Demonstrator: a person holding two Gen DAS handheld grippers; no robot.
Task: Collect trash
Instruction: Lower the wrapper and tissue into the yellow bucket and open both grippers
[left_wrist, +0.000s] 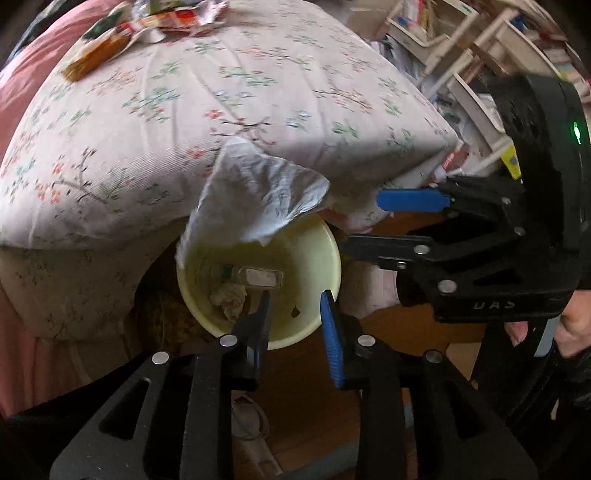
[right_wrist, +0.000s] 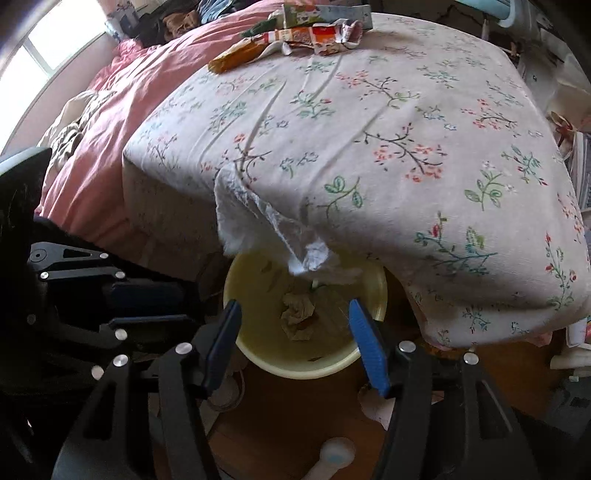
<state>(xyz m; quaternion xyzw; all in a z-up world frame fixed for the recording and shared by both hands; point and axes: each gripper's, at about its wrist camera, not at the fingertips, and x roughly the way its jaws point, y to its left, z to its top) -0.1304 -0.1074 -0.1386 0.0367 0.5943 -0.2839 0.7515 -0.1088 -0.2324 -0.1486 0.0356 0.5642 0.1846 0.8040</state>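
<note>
Left gripper (left_wrist: 295, 314): jaws held apart, nothing clamped between them.
Right gripper (right_wrist: 295, 332): jaws spread wide, nothing gripped.
White tissue (left_wrist: 255, 199): seen ahead of both grippers' fingertips, over the bin's far rim.
Yellow bin (right_wrist: 380, 291): placed directly below both grippers, crumpled paper (right_wrist: 297, 315) inside.
Wrappers (right_wrist: 295, 33): left well beyond, on the floral bedcover (right_wrist: 369, 147).

White tissue (left_wrist: 255, 195) hangs above yellow bin (left_wrist: 317, 254), grippers apart.
</note>
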